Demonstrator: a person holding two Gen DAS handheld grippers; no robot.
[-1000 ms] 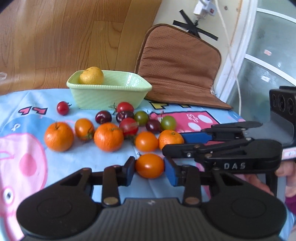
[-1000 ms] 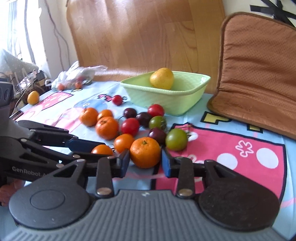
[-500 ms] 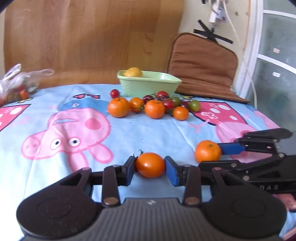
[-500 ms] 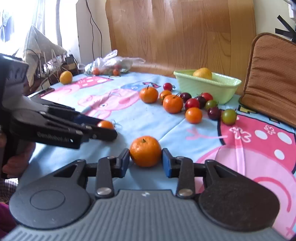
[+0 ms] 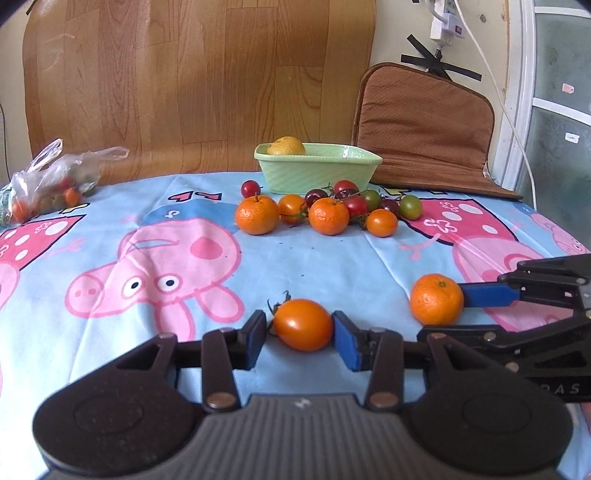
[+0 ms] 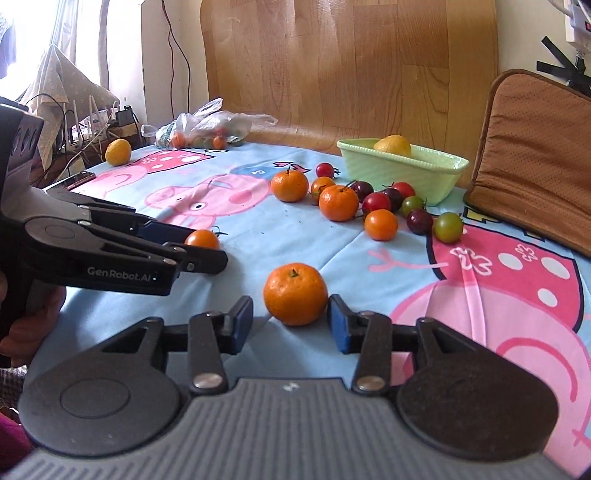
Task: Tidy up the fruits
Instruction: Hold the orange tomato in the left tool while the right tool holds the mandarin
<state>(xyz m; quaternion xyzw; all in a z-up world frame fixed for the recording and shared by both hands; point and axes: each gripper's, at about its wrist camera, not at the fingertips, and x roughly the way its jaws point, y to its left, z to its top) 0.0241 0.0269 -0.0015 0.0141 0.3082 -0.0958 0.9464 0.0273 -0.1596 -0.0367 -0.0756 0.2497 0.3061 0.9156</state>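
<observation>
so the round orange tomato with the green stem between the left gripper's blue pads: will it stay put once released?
Probably not reliably. The round orange tomato looks smooth and glossy, so it may roll on the flat cartoon-print tablecloth. The left gripper jaws are opening around it. Its skin likely bruises if squeezed hard.

Brown cushion (image 5: 424, 125) against the wall, white power adapter (image 5: 445, 22) above, cartoon tablecloth (image 5: 110, 332)

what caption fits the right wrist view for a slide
Right gripper opening around a mandarin set on the tablecloth, apart from the fruit pile.
</observation>
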